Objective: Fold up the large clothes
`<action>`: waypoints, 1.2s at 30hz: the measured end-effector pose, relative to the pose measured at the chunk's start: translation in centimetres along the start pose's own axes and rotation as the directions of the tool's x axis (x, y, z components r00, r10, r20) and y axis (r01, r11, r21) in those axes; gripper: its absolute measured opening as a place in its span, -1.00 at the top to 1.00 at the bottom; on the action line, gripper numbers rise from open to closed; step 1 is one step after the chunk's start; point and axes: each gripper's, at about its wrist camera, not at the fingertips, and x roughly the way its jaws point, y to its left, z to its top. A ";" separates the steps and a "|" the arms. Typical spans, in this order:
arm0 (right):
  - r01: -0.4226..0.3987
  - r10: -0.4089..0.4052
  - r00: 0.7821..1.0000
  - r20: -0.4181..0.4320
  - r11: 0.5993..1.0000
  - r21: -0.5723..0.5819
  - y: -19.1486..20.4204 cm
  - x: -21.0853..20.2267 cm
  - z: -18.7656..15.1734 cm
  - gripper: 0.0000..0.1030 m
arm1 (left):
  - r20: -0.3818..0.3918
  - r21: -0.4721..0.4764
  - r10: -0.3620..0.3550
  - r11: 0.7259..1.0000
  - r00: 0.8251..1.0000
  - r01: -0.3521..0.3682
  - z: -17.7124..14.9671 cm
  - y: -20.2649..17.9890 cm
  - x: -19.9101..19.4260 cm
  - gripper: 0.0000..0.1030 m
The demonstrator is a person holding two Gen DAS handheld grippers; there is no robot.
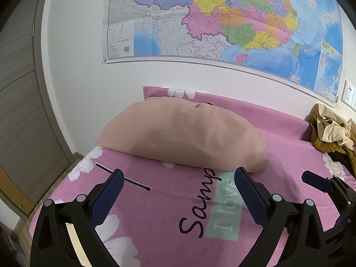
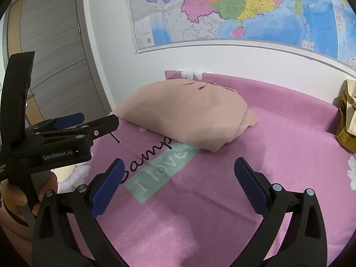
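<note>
A peach-pink garment lies folded in a compact bundle on the pink bed sheet, near the wall; it also shows in the right wrist view. My left gripper is open and empty, a little in front of the bundle, above the sheet. My right gripper is open and empty, also in front of the bundle. The left gripper's body shows at the left of the right wrist view. The right gripper's finger shows at the right of the left wrist view.
A heap of tan and olive clothes lies at the bed's right side against the wall; it also shows in the right wrist view. A large map hangs on the white wall. A brown door stands left of the bed.
</note>
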 end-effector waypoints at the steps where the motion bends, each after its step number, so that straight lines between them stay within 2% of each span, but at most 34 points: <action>1: 0.001 -0.001 1.000 0.000 1.000 0.002 0.0 0.0 0.0 -0.89 | 0.000 0.002 0.001 1.000 1.000 -0.001 0.0 0.0 0.0 -0.86; 36: 0.003 -0.003 1.000 -0.002 1.000 0.021 -0.4 0.0 -0.2 -0.89 | -0.012 0.005 0.005 1.000 1.000 -0.004 -0.4 -0.1 0.3 -0.86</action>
